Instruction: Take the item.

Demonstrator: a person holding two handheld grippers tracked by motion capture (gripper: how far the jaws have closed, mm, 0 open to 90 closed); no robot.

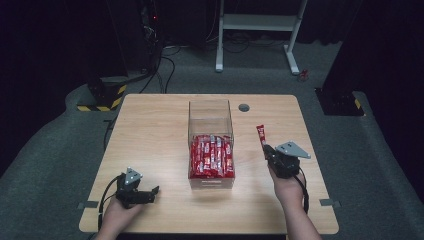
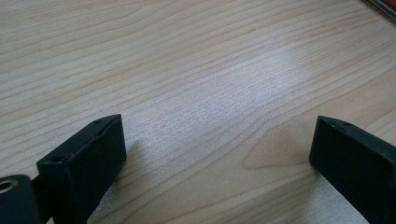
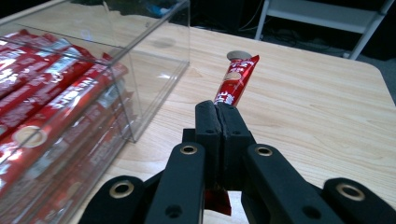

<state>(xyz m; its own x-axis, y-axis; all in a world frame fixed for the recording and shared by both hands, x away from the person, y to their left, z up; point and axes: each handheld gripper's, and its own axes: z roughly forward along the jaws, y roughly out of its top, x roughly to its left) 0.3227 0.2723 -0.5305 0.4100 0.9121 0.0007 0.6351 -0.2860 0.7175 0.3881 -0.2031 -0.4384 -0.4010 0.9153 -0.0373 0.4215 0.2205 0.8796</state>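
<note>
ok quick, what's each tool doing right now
left tool: open, nothing between its jaws, low over the table
right tool: closed on a red sachet, beside the clear box

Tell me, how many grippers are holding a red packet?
1. The right gripper is clamped on a red packet beside the clear box. The left gripper rests open on the table.

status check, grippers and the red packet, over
Right gripper shut on red stick packet, right of clear box. Left gripper open, empty, over table. Nothing in the way.
</note>
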